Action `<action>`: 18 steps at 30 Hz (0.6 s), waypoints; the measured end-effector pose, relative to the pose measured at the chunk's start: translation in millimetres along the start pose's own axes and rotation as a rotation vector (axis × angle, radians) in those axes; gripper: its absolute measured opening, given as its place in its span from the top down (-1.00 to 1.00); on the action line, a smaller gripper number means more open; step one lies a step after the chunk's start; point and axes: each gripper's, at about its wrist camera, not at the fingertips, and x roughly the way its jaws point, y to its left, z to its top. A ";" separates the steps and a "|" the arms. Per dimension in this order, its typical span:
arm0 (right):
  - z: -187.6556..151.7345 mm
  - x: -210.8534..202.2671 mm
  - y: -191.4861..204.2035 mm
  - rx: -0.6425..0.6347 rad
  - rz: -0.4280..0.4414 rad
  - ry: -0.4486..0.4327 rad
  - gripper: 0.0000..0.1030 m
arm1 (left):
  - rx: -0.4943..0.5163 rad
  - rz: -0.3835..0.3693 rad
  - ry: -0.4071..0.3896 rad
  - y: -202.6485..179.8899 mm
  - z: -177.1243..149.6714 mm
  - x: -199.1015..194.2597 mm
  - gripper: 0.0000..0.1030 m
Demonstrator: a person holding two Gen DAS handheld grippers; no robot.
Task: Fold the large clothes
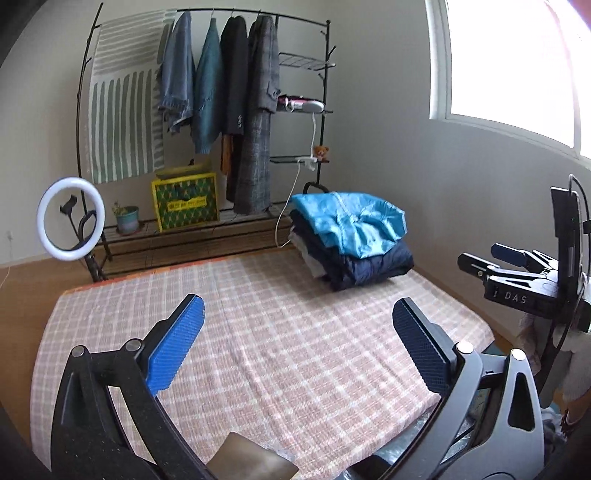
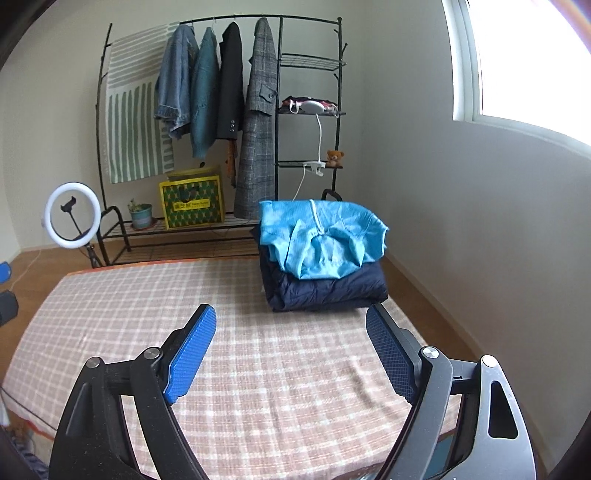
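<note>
Your bed (image 2: 258, 369) fills the lower half of both views, covered in a pink plaid sheet. Behind it, a black rack (image 2: 221, 22) stands against the wall with four garments hanging and a striped cloth (image 2: 136, 122) at its left end. The folded stack (image 2: 321, 258) sits on the bed's far right corner: light blue garment (image 2: 321, 236) on top, navy jacket (image 2: 332, 291) under it, paler layers beneath in the left view. Ring light (image 1: 70, 218) is on the floor, left of the rack. Your left gripper (image 1: 299, 343) hovers over the sheet, jaws wide, nothing between them. Right gripper (image 2: 291, 354): same, spread wide and holding nothing, near the stack but not touching it.
</note>
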 end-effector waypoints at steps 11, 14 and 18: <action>-38.3 30.2 10.8 0.017 -0.012 0.023 -0.62 | -0.049 0.061 0.083 26.0 -35.1 34.6 -1.00; -47.7 34.9 3.9 0.061 -0.023 0.038 -0.62 | -0.053 0.075 0.074 28.9 -38.3 34.8 -1.00; -48.3 39.4 -1.2 0.079 -0.032 0.050 -0.62 | -0.068 0.076 0.082 33.3 -40.9 36.4 -1.00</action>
